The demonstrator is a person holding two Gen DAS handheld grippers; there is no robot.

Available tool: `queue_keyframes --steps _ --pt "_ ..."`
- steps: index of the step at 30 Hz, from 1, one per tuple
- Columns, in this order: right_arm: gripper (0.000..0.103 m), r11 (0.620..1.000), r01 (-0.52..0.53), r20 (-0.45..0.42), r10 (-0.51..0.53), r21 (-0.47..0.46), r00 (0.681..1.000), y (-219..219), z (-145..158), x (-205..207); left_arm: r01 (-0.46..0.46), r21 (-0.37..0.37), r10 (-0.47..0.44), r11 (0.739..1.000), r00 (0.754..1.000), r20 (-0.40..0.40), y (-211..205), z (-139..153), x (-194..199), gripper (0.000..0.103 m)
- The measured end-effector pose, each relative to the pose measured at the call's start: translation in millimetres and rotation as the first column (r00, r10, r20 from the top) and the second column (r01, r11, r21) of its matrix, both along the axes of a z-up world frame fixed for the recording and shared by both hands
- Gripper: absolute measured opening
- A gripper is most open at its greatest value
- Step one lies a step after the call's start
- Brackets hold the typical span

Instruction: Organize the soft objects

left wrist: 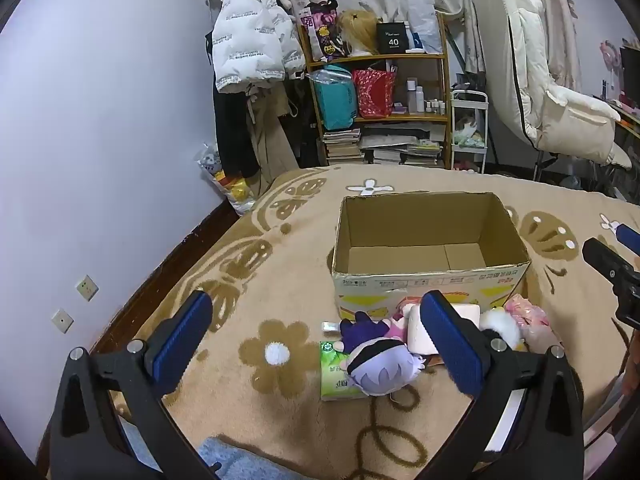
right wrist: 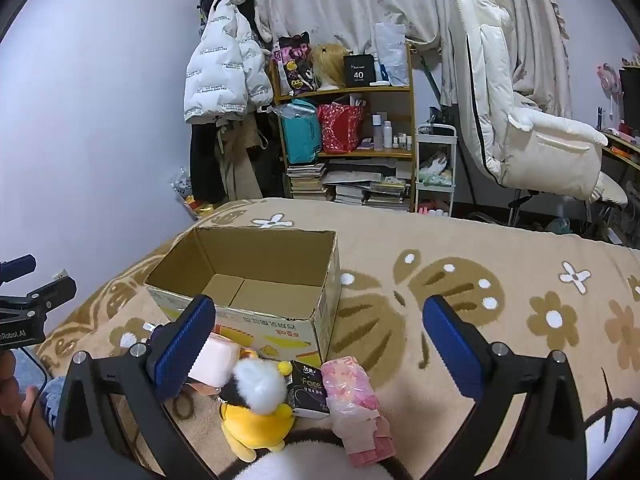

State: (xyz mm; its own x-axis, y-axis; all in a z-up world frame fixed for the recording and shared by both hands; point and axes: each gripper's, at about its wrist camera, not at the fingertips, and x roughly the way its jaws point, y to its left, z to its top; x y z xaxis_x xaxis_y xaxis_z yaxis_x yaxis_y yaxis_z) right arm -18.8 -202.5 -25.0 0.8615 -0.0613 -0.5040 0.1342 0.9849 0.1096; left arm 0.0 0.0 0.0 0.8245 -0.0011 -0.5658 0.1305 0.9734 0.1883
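Right wrist view: "Face" on black tissue pack (right wrist: 310, 390), both grippers' fingers (right wrist: 182, 346) released.

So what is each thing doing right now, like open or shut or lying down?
cardboard box: open at the top, nothing inside.
left gripper: jaws wide open, holding nothing.
right gripper: jaws wide open, holding nothing.
purple-haired plush doll: lying down on the blanket, partly on the green tissue pack.
yellow plush toy: on the blanket in front of the box.
pink plastic pack: lying flat beside it.
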Motion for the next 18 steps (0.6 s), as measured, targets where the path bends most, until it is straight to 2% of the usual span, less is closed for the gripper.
queue_keyframes --steps 5,11,18 --pt "0.103 1.0 0.004 0.003 -0.004 0.0 1.0 -1.1 0.1 -0.2 -0.005 -0.025 0.004 1.0 1.0 -0.024 2.7 0.3 1.2 0.103" --pt "0.103 1.0 0.001 0.004 -0.001 0.002 1.0 -0.8 -0.1 -0.5 0.006 0.003 -0.006 1.0 1.0 -0.003 -6.2 1.8 -3.0 0.103" --pt "0.103 1.0 0.001 0.003 -0.001 0.002 1.0 -0.3 0.2 -0.4 0.01 0.0 -0.01 1.0 1.0 0.0 -6.2 2.6 0.0 0.103"
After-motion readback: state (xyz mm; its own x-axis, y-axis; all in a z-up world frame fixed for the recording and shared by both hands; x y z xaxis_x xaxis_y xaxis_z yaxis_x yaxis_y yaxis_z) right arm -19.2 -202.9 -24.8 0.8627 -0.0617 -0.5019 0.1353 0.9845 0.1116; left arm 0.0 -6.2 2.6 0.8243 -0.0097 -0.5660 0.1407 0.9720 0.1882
